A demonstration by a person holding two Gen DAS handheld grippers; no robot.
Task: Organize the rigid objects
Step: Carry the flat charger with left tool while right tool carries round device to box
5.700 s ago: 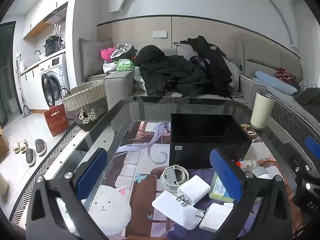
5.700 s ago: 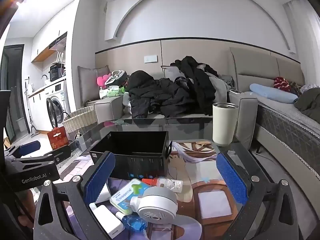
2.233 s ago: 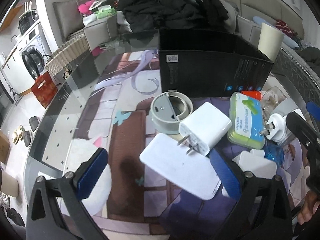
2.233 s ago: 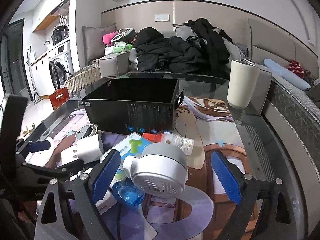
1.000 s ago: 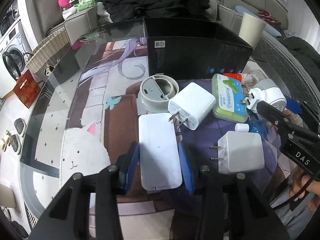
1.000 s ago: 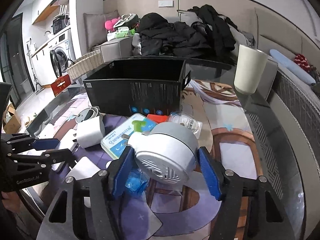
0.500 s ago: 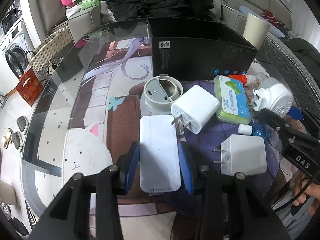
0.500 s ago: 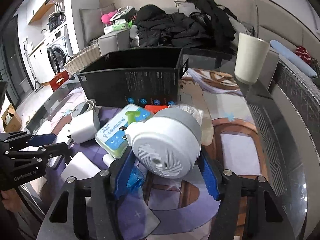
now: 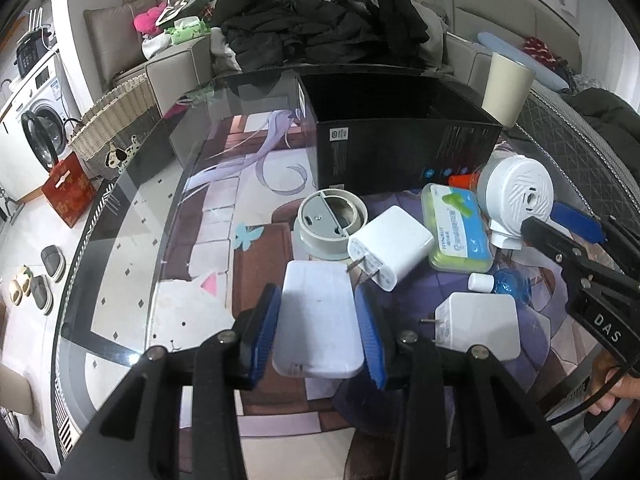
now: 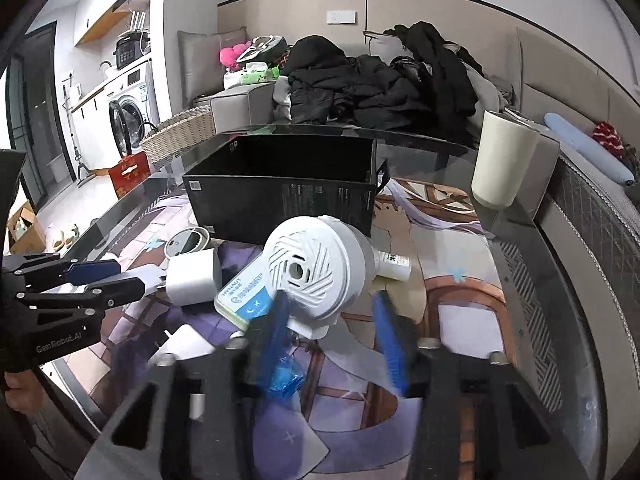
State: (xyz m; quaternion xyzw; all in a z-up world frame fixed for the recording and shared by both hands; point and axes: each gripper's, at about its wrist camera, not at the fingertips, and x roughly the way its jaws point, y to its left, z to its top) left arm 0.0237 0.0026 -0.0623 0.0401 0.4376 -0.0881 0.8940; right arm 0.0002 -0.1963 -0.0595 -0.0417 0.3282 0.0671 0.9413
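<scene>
My left gripper (image 9: 318, 330) is shut on a flat white power bank (image 9: 318, 320), its blue pads against both long sides. My right gripper (image 10: 332, 332) is shut on a round white plug-in device (image 10: 316, 270) and holds it lifted above the table; the device also shows in the left wrist view (image 9: 516, 192). An open black box (image 9: 400, 136) stands behind the pile, also seen in the right wrist view (image 10: 284, 188). On the table lie two white chargers (image 9: 390, 246) (image 9: 478, 326), a grey round dish (image 9: 332, 218), a green-blue pack (image 9: 458, 232) and a small blue bottle (image 9: 508, 282).
A cream tumbler (image 10: 500, 160) stands at the back right of the glass table (image 9: 132, 216). A sofa heaped with dark clothes (image 10: 380, 88) lies behind. A wicker basket (image 9: 116, 124) and a washing machine (image 10: 128, 120) are on the left.
Both grippers went from open to shut: left on the power bank, right on the round device. Over the last half second the round device rose and both views lifted.
</scene>
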